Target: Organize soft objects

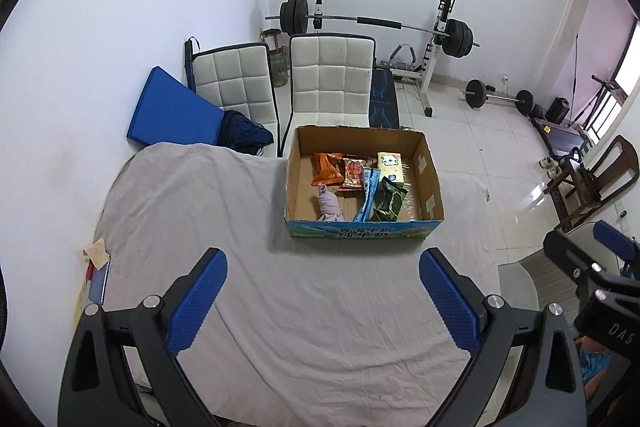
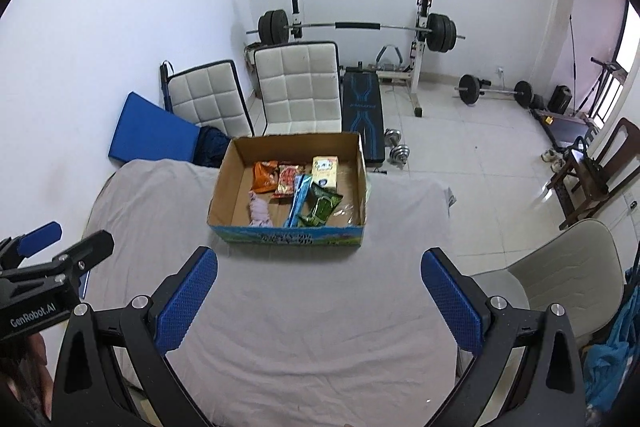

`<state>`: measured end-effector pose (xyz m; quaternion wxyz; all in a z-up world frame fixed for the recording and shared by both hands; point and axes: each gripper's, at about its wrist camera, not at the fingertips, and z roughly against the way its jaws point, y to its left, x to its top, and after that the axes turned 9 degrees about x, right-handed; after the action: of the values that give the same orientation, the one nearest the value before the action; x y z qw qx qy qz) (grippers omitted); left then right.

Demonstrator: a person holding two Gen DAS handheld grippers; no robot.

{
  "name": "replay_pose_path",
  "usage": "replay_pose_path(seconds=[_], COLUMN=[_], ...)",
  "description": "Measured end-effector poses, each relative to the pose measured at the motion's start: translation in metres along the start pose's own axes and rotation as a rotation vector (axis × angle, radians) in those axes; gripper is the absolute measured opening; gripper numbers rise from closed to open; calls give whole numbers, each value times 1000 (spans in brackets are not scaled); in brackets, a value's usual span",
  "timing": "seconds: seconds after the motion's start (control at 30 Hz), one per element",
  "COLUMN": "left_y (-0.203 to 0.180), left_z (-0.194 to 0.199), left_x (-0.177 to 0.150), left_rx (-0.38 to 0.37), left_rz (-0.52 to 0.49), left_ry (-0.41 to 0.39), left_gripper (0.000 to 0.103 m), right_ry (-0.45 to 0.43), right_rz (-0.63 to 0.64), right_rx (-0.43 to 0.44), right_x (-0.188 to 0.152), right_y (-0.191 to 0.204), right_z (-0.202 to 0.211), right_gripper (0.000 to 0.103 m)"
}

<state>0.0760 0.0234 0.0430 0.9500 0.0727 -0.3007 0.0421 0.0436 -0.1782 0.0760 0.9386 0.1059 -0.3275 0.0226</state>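
Note:
An open cardboard box (image 1: 431, 183) (image 2: 221, 195) stands at the far side of a table covered with a grey cloth (image 1: 224, 211) (image 2: 160, 203). Inside lie an orange snack bag (image 1: 326, 169) (image 2: 265, 177), a red packet (image 1: 354, 174) (image 2: 287, 179), a yellow-white packet (image 1: 389, 165) (image 2: 325, 169), a blue packet (image 1: 368, 199) (image 2: 300, 201), a green packet (image 1: 390, 203) (image 2: 322, 209) and a rolled lilac cloth (image 1: 330, 205) (image 2: 260, 211). My left gripper (image 1: 322, 297) and right gripper (image 2: 318, 293) are both open and empty, above the cloth in front of the box.
Two white padded chairs (image 1: 330, 75) (image 1: 236, 79) and a blue mat (image 1: 170, 111) stand behind the table. A barbell rack (image 1: 376, 23) and weights sit by the far wall. A beige chair (image 2: 568, 267) is at the table's right. A small cloth scrap (image 1: 97, 253) lies at the left edge.

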Motion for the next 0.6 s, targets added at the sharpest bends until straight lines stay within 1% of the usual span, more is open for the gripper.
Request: replay_pose_path(seconds=[0.23,0.6], left_y=[0,0], left_z=[3,5], left_x=[3,6], left_rx=[8,14], left_rz=[-1,1], left_ry=[-15,-25], left_gripper=[99,99], right_ry=[-26,-42], right_rz=[5,11], right_rx=[-6,-13], right_x=[10,15], right_y=[1,3], right_z=[4,3], right_gripper=[103,103])
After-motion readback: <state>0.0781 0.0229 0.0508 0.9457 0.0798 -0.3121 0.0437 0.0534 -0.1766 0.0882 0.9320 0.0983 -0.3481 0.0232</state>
